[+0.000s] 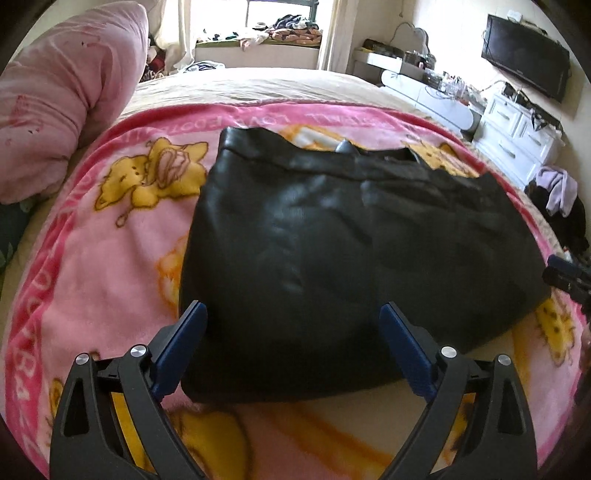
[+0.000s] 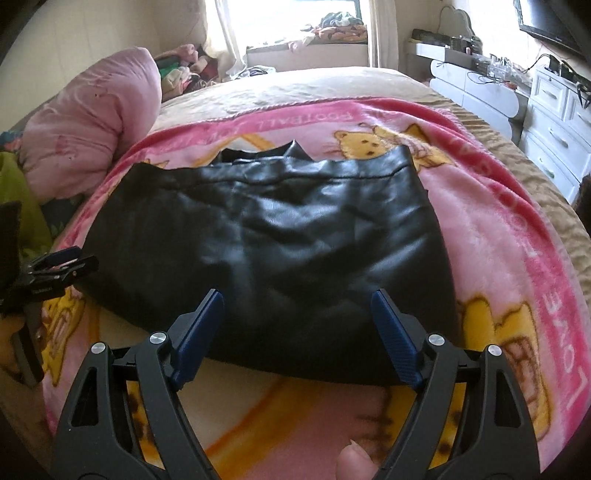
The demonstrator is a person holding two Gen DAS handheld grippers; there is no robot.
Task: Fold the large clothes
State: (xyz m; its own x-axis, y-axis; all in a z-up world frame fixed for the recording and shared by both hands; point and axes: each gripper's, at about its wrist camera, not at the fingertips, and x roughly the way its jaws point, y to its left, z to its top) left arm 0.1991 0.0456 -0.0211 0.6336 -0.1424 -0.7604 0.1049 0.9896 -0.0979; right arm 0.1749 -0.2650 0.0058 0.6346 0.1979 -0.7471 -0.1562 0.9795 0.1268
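Over the blanket (image 1: 92,258), left gripper (image 1: 293,314) and right gripper (image 2: 297,299) hover with jaws spread, empty, above the folded, glossy, creased black garment (image 1: 332,240).

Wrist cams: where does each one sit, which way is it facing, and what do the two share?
Left wrist: behind the open left gripper, above the near-left part of the black garment, looking across the bed toward the window; right gripper shows at the right edge.
Right wrist: behind the open right gripper, over the garment's near-right part; left gripper at left, a fingertip at the bottom.
Shared: garment, pink blanket, pink duvet, window.
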